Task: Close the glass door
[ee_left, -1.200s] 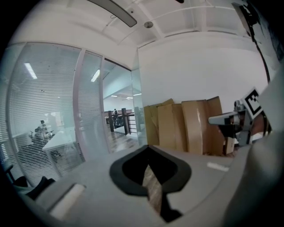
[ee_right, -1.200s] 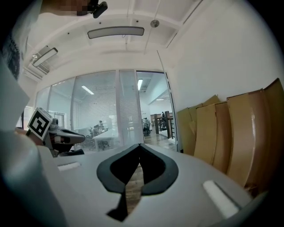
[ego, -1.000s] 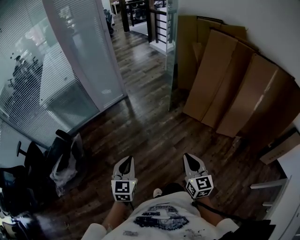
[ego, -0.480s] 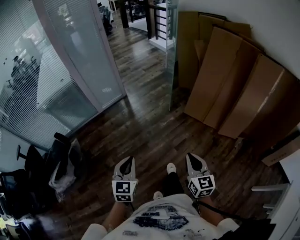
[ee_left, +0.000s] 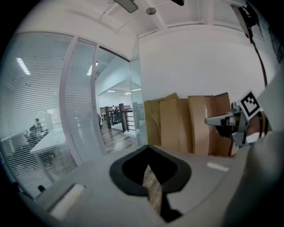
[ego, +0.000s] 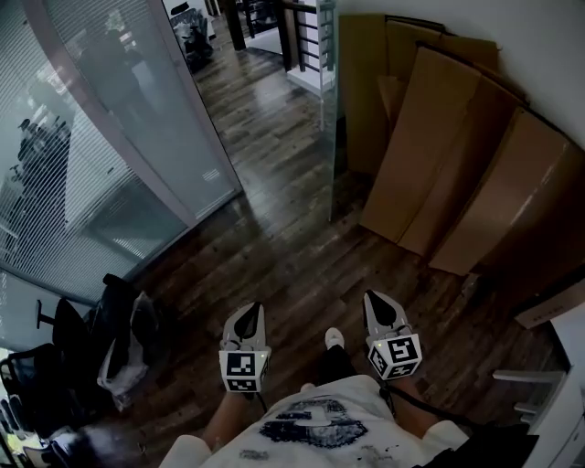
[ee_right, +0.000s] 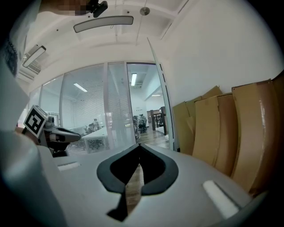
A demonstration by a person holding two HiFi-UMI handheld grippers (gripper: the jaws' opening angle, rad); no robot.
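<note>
The glass door (ego: 333, 101) stands swung open, its edge toward me, in front of leaning cardboard sheets (ego: 457, 174). The doorway beside it leads onto a dark wood floor. My left gripper (ego: 247, 313) and right gripper (ego: 377, 300) are held low in front of the person's body, well short of the door, both shut and empty. In the left gripper view the left gripper (ee_left: 148, 148) points at the door (ee_left: 136, 111), with the right gripper (ee_left: 224, 119) at the right edge. The right gripper (ee_right: 139, 146) faces the door (ee_right: 167, 119) in its own view, with the left gripper (ee_right: 60, 133) at the left.
A frosted glass partition with blinds (ego: 101, 155) runs along the left. Dark office chairs and a bag (ego: 101, 338) stand below it. White furniture (ego: 558, 393) sits at the lower right. Railings and furniture (ego: 302, 27) show beyond the doorway.
The person has walked forward toward the doorway; the door and cardboard come closer. Both grippers keep their place in front of the body and stay shut.
</note>
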